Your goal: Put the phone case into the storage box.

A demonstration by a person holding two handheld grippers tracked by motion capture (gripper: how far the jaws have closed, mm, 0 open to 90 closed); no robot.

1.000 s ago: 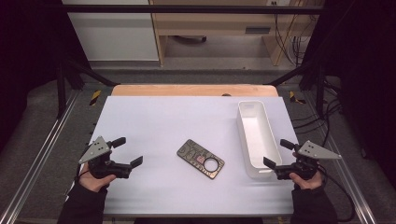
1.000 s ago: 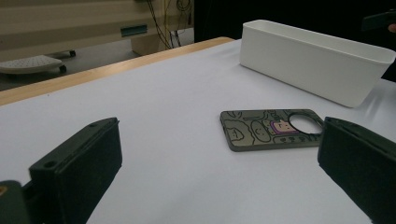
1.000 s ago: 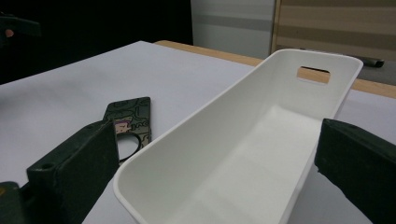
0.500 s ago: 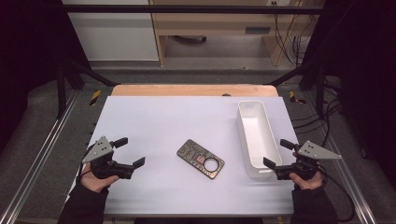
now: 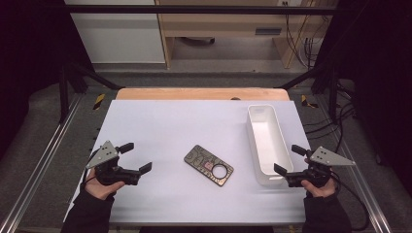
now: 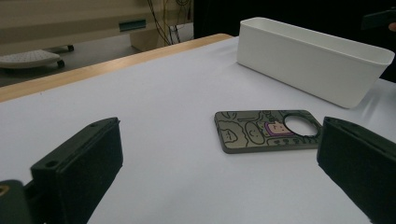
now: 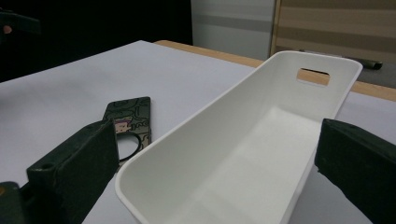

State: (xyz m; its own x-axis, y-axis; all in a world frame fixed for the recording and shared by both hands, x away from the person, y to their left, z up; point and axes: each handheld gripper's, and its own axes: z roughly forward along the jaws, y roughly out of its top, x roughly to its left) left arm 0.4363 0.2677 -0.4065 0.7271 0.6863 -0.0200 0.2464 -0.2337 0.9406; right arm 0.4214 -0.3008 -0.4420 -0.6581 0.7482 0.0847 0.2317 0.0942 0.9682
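Near the middle of the white table (image 5: 194,126) lies a dark phone case (image 5: 209,165), flat and slanted, with a round camera hole at its right end. Just right of it stands a long white bin (image 5: 265,141). Left gripper (image 5: 135,158) and right gripper (image 5: 290,159) rest at the table's front corners, jaws spread wide, holding nothing.

White table (image 5: 160,121) with a wooden far edge (image 5: 201,93); pale cabinet (image 5: 114,31) beyond.
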